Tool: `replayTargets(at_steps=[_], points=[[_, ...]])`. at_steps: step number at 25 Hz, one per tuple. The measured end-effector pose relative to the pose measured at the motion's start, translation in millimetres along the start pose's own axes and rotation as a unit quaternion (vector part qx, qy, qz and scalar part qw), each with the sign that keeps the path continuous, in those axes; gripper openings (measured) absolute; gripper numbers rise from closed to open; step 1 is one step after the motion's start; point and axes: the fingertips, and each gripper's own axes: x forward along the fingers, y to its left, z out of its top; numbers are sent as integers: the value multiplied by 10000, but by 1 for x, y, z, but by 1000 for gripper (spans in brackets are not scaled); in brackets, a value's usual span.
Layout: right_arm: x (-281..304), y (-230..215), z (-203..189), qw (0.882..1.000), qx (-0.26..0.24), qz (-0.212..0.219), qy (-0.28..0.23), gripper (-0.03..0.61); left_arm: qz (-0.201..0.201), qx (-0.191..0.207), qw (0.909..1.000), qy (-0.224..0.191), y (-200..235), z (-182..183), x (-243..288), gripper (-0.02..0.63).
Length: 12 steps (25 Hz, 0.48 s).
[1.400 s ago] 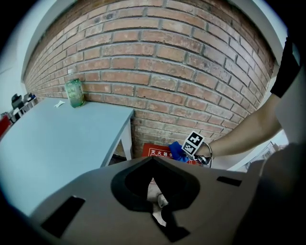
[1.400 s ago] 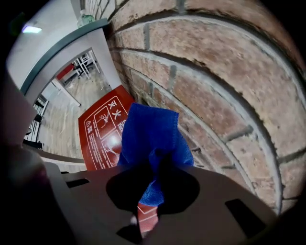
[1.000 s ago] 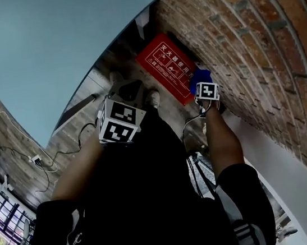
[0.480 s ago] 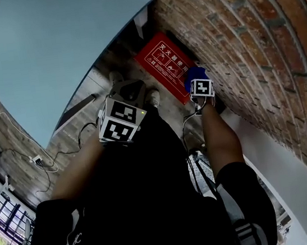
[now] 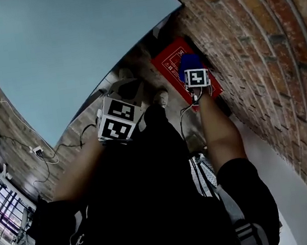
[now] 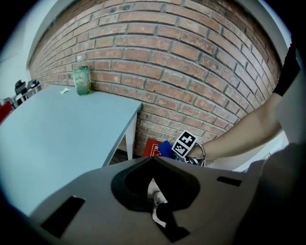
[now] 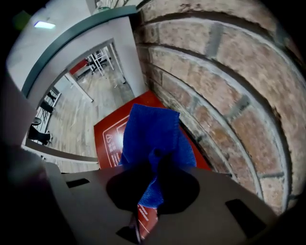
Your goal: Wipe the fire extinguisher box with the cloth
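Observation:
The red fire extinguisher box (image 5: 169,61) lies flat on the floor against the brick wall (image 5: 255,37); its printed lid also shows in the right gripper view (image 7: 111,139). My right gripper (image 7: 154,165) is shut on a blue cloth (image 7: 152,136), which hangs over the box's wall-side half. In the head view the cloth (image 5: 189,62) sits just beyond the right gripper's marker cube (image 5: 196,77). My left gripper (image 5: 120,119) is held back near my body, away from the box, its jaws (image 6: 154,161) together with nothing between them. From the left gripper view, box (image 6: 150,147) and cloth (image 6: 165,149) look small.
A light blue table (image 5: 64,52) stands left of the box, with a green jar (image 6: 81,80) at its far edge. A white shoe (image 5: 160,97) is beside the box. Cables (image 5: 45,157) trail over the wooden floor at the left.
My right gripper has carried the blue cloth farther along the red box, away from my body. The left gripper has stayed near my body.

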Motion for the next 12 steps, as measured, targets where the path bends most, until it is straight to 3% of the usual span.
replayTargets(at_steps=[6, 12], points=[[8, 44, 58, 9982, -575, 145, -128, 48, 216, -210, 9995, -4, 48, 0, -6, 6], [9, 74, 81, 9969, -762, 205, 13, 48, 384, -381, 9985, -18, 73, -2, -14, 6]])
